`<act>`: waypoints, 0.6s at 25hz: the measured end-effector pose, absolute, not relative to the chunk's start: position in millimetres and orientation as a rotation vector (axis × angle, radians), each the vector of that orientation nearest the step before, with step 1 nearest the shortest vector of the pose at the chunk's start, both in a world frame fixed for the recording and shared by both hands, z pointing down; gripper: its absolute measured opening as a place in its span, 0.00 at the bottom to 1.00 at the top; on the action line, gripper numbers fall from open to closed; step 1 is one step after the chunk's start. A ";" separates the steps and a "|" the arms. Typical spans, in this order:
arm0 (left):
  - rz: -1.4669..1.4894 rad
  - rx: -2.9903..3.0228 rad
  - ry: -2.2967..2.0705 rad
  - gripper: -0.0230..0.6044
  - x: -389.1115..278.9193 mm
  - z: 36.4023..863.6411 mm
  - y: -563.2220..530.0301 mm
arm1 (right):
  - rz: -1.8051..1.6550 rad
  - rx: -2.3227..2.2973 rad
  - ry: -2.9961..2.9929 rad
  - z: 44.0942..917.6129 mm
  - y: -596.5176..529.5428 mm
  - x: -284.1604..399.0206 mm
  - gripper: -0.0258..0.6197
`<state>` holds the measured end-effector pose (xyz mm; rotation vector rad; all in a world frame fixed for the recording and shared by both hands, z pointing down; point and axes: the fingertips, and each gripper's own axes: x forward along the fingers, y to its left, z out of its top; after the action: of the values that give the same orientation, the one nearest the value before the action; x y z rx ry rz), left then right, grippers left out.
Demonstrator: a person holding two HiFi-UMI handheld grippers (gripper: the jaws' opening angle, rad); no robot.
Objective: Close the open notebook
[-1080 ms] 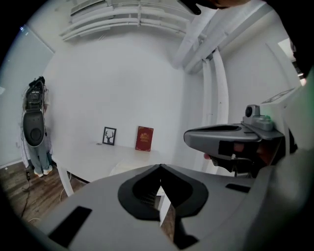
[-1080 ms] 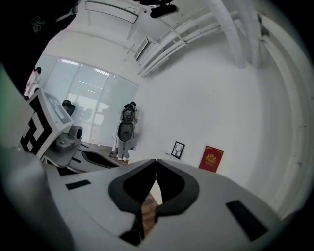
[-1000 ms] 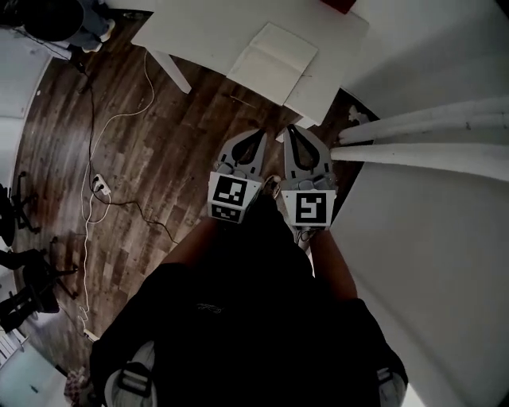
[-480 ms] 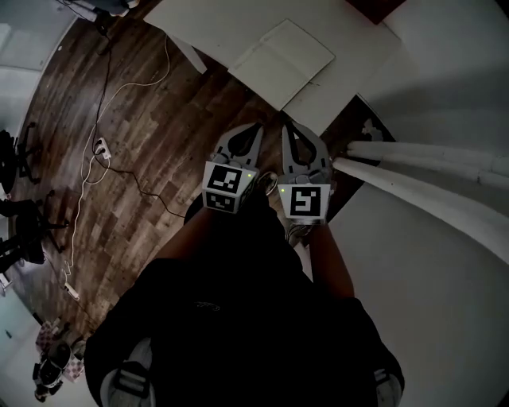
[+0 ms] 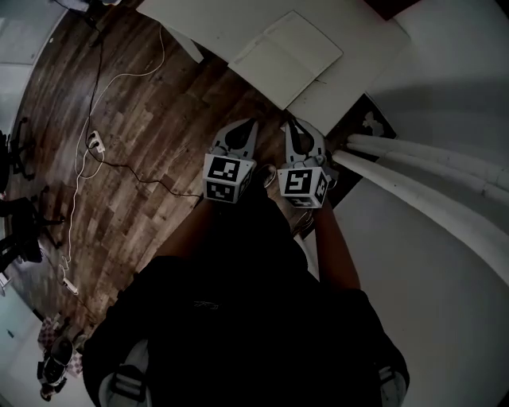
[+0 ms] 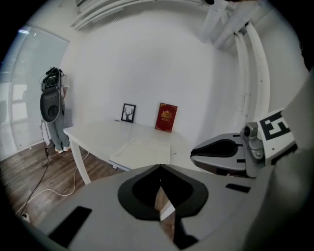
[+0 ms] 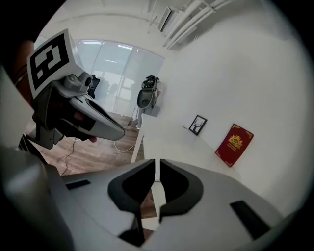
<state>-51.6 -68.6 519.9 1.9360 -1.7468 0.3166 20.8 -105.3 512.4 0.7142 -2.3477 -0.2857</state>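
Open before me: the white notebook lies flat, blank pages up, at the near edge of the white table.

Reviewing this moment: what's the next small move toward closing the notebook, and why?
Probably reach forward to the open notebook on the table: both the left gripper and right gripper hang shut and empty, short of it.

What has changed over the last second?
The left gripper and right gripper edged toward the white table, jaws shut, holding nothing. Nothing was grasped or released. The open white notebook still lies flat, untouched.
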 end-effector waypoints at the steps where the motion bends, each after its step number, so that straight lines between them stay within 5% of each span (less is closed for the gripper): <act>1: 0.318 1.918 -1.740 0.04 -56.5 527.5 -72.0 | -0.300 0.703 -2.323 519.5 -108.4 18.6 0.09; 4: 0.320 1.893 -1.736 0.04 -68.0 542.0 -84.0 | -0.454 0.615 -2.221 539.9 -111.1 11.9 0.23; 15: 0.371 1.871 -1.700 0.04 -77.1 582.1 -96.4 | -0.736 0.373 -1.973 611.7 -125.5 -0.9 0.25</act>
<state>-77.1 -96.4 582.1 1.8707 -1.7001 0.3705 -0.9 -125.5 611.7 0.3731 -1.9729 -0.7361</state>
